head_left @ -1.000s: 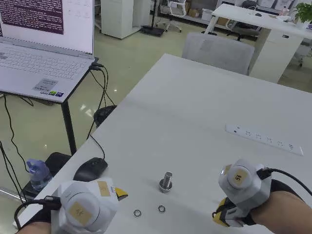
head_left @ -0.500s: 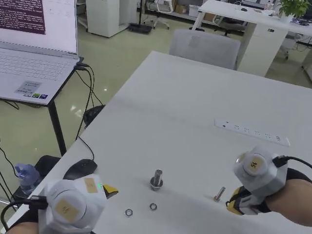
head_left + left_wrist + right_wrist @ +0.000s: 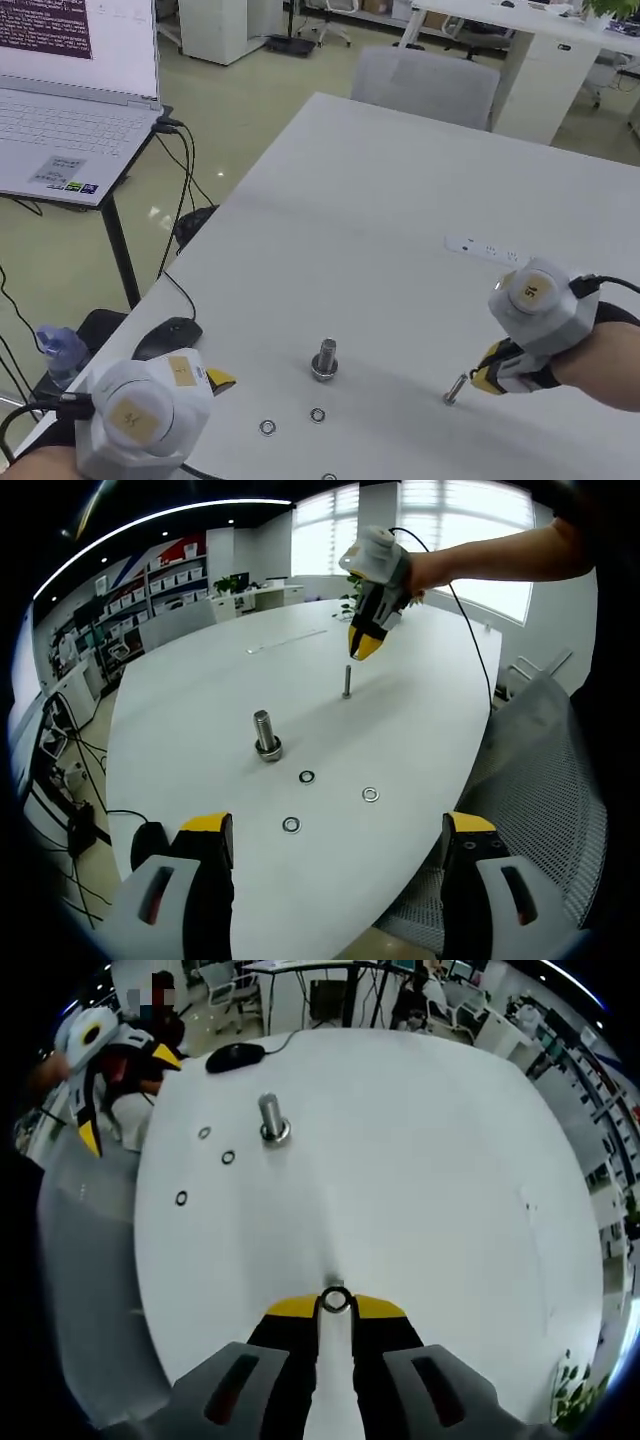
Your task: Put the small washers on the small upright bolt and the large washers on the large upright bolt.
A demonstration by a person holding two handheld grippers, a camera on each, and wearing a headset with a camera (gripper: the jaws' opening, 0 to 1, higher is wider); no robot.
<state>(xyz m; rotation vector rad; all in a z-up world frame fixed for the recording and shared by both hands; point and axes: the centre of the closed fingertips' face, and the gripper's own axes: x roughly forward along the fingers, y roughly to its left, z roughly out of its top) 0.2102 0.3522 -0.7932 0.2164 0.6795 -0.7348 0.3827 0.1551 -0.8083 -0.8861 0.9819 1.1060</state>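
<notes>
While R gripper [image 3: 487,377] clamps small bolt [image 3: 455,389], L gripper [image 3: 336,826] wide, empty.

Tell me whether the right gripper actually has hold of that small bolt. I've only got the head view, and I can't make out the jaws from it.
Observer: In the right gripper view, the right gripper has its jaws closed on the small bolt; the bolt's round end sits between the tips.
Operator: Check that the bolt is standing.
Observer: The left gripper view shows it upright, with its lower end on the table.
Operator: Give me the left gripper's state.
Observer: In its own view, the left gripper has its jaws wide apart with nothing between them.
</notes>
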